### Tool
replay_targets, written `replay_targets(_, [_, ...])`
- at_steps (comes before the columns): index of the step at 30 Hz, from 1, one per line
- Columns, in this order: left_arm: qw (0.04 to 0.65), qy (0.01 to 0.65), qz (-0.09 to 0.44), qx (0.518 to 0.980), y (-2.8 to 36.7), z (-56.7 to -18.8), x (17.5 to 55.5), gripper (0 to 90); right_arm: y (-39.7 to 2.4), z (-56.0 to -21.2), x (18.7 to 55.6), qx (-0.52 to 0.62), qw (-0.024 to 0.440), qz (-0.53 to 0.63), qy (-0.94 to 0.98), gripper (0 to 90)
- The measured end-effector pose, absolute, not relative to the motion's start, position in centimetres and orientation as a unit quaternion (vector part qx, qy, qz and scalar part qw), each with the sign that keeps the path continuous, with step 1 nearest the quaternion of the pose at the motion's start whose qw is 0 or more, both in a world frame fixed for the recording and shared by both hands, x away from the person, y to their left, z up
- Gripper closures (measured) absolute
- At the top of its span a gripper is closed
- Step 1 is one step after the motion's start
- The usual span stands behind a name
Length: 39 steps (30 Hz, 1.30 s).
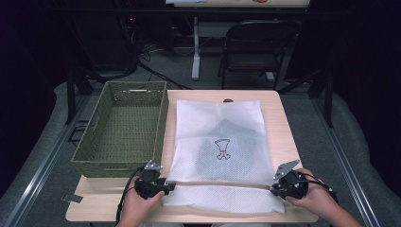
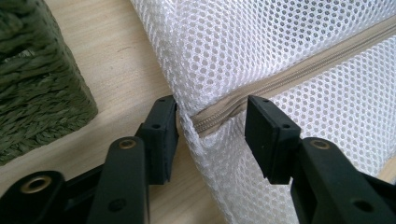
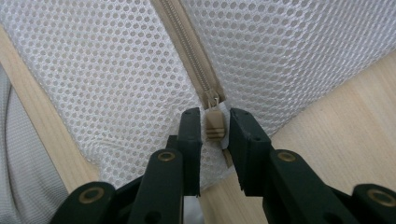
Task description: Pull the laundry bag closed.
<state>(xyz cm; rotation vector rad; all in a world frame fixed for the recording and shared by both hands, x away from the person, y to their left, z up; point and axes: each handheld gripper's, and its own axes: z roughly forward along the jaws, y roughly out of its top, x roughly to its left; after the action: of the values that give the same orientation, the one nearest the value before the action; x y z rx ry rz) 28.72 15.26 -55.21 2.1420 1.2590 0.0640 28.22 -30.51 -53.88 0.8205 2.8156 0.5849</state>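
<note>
A white mesh laundry bag lies flat on the wooden table, with a dark garment showing through it. A beige zipper runs across the bag near the front edge. My left gripper sits at the zipper's left end; in the left gripper view its jaws stand open astride the zipper end, one pad beside the bag's edge, the other apart from it. My right gripper is at the zipper's right end. Its jaws are open around the beige zipper pull, with small gaps on both sides.
A green woven basket stands on the left part of the table, close to the bag and my left gripper. A folding chair and a table leg stand on the floor beyond the far edge. Bare wood lies in front of the basket.
</note>
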Motion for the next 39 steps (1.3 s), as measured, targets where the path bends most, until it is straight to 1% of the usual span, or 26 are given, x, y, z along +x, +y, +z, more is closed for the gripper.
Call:
replay_targets(9, [0.314,0.467,0.034,0.826,15.5,-54.7,28.5,46.2,-30.5,-53.4,28.2,0.276,0.072,0.203,0.936,59.6])
replay_targets(13, [0.316,0.464,0.057,0.826,15.5,-54.3,28.4,44.2,-30.3,-53.2,28.1,0.275,0.077,0.206,0.936,53.8])
replay_targets(16, [0.318,0.461,0.063,0.826,15.6,-53.8,28.2,44.0,-30.1,-53.0,28.1,0.272,0.082,0.207,0.936,51.0])
replay_targets(19, [0.319,0.456,0.070,0.828,15.8,-53.1,28.1,44.0,-29.8,-52.6,28.0,0.271,0.086,0.206,0.936,50.7])
replay_targets(24, [0.325,0.453,0.064,0.828,16.1,-52.4,28.0,44.1,-29.1,-51.9,27.9,0.265,0.088,0.214,0.936,50.9])
replay_targets(39, [0.322,0.456,0.061,0.828,16.4,-52.5,28.1,44.2,-24.3,-50.1,27.9,0.220,0.089,0.239,0.942,52.5])
